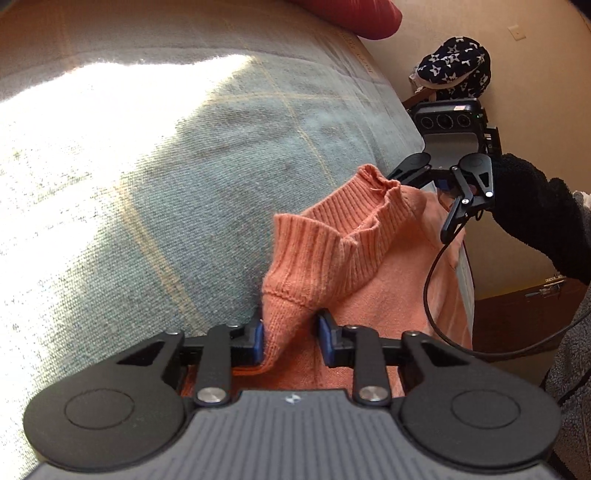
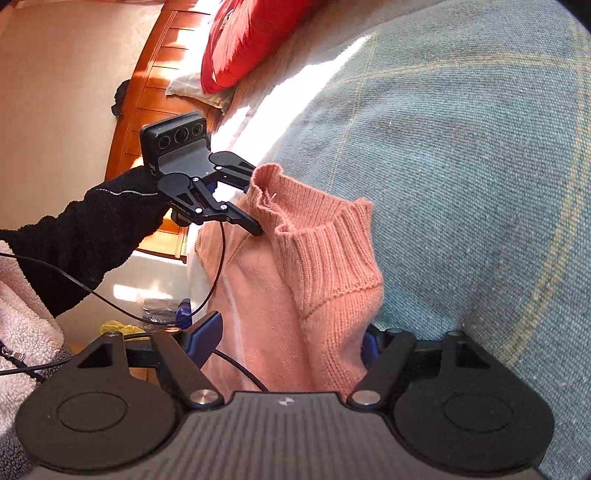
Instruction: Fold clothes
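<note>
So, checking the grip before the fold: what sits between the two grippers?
Only the orange sweater: its ribbed turtleneck collar spans from the left gripper to the right gripper, clearest in the left wrist view.

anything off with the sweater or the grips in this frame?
Minor only. A loose thread sticks out of the ribbed collar rim of the orange sweater, near the far gripper in both views. The left gripper and right gripper each pinch a shoulder fold, so the collar sags crumpled between them. No damage visible.

Grey-green plaid bed cover (image 1: 207, 155) catches sun on the left; red pillow (image 1: 354, 14) rests at its far end.
</note>
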A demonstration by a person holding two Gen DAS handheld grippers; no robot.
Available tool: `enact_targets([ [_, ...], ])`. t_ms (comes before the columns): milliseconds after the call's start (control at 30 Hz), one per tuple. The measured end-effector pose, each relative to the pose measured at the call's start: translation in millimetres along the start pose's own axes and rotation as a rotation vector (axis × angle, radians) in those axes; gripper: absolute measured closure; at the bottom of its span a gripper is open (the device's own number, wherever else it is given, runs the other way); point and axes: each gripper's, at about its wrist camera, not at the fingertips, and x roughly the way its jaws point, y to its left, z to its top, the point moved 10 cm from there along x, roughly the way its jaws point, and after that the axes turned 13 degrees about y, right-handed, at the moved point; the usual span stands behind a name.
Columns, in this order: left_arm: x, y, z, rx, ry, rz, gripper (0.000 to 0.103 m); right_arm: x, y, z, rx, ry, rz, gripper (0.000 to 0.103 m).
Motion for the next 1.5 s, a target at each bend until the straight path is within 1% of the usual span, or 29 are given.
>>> enact_targets([
  [33,0,-1,0,0.008,0.003,0.018,0.076,0,-3,2,0.003,0.007,-0.037,0.045],
  [67,1,-2,1,0.017,0.005,0.037,0.076,1,-4,2,0.007,0.011,-0.075,0.056],
  [100,2,-5,0,0.034,0.008,0.073,0.077,0,-5,2,0.012,0.008,-0.112,0.069],
  [167,3,-13,-1,0.068,0.012,0.144,0.078,1,-4,0,0.016,-0.008,-0.199,0.090],
  [200,3,-16,-2,0.080,0.008,0.185,0.081,1,-3,-2,0.016,-0.019,-0.245,0.090],
  [233,3,-20,-3,0.093,0.004,0.226,0.081,2,1,-3,0.011,-0.030,-0.297,0.090],
  [333,1,-30,-7,0.126,-0.016,0.361,0.082,6,23,-6,-0.039,-0.062,-0.502,0.088],
  [367,-1,-34,-7,0.134,-0.024,0.402,0.083,6,31,-6,-0.057,-0.074,-0.571,0.086],
  [400,-4,-37,-6,0.137,-0.040,0.432,0.086,5,37,-6,-0.077,-0.088,-0.633,0.085],
  [467,-15,-42,-3,0.137,-0.085,0.482,0.088,-1,48,-5,-0.117,-0.120,-0.739,0.085],
  [533,-24,-42,1,0.129,-0.122,0.519,0.088,-15,49,-4,-0.152,-0.150,-0.819,0.085],
  [567,-26,-39,3,0.116,-0.134,0.534,0.088,-18,44,-4,-0.155,-0.150,-0.841,0.084],
  [600,-25,-30,5,0.092,-0.135,0.558,0.091,-19,37,-3,-0.151,-0.144,-0.857,0.084],
  [667,-24,-13,7,0.045,-0.137,0.602,0.090,-13,24,0,-0.161,-0.142,-0.876,0.081],
  [700,-24,-10,7,0.020,-0.149,0.587,0.086,-12,22,0,-0.165,-0.153,-0.868,0.078],
  [733,-25,-7,7,-0.005,-0.161,0.572,0.084,-15,23,-1,-0.146,-0.177,-0.847,0.077],
  [767,-26,-3,7,-0.029,-0.173,0.558,0.084,-21,25,-3,-0.118,-0.206,-0.841,0.069],
  [800,-29,-7,2,-0.023,-0.182,0.576,0.083,-29,28,-6,-0.100,-0.235,-0.857,0.051],
  [833,-33,-10,-2,-0.018,-0.192,0.594,0.082,-36,30,-10,-0.085,-0.265,-0.889,0.041],
  [867,-36,-13,-6,-0.030,-0.202,0.606,0.082,-43,33,-14,-0.076,-0.294,-0.935,0.026],
  [900,-40,-16,-11,-0.042,-0.212,0.617,0.082,-48,36,-19,-0.066,-0.316,-0.955,0.023],
  [933,-43,-20,-17,-0.055,-0.226,0.617,0.082,-52,38,-23,-0.054,-0.331,-0.959,0.023],
  [1033,-54,-34,-35,-0.090,-0.265,0.619,0.081,-60,38,-36,0.004,-0.362,-0.926,0.023],
  [1133,-52,-53,-46,-0.078,-0.294,0.583,0.077,-73,41,-46,0.053,-0.430,-0.893,0.023],
  [1200,-42,-52,-51,-0.086,-0.276,0.575,0.074,-80,41,-46,0.068,-0.454,-0.874,0.023],
  [1267,-33,-51,-57,-0.094,-0.258,0.566,0.074,-86,38,-45,0.081,-0.466,-0.868,0.024],
  [1300,-28,-50,-59,-0.098,-0.249,0.562,0.074,-88,36,-43,0.078,-0.462,-0.872,0.026],
  [1367,-18,-49,-64,-0.106,-0.232,0.553,0.074,-89,26,-35,0.041,-0.415,-0.905,0.032],
  [1500,-15,-45,-64,-0.128,-0.252,0.533,0.074,-67,14,-30,-0.043,-0.284,-0.953,0.038],
])
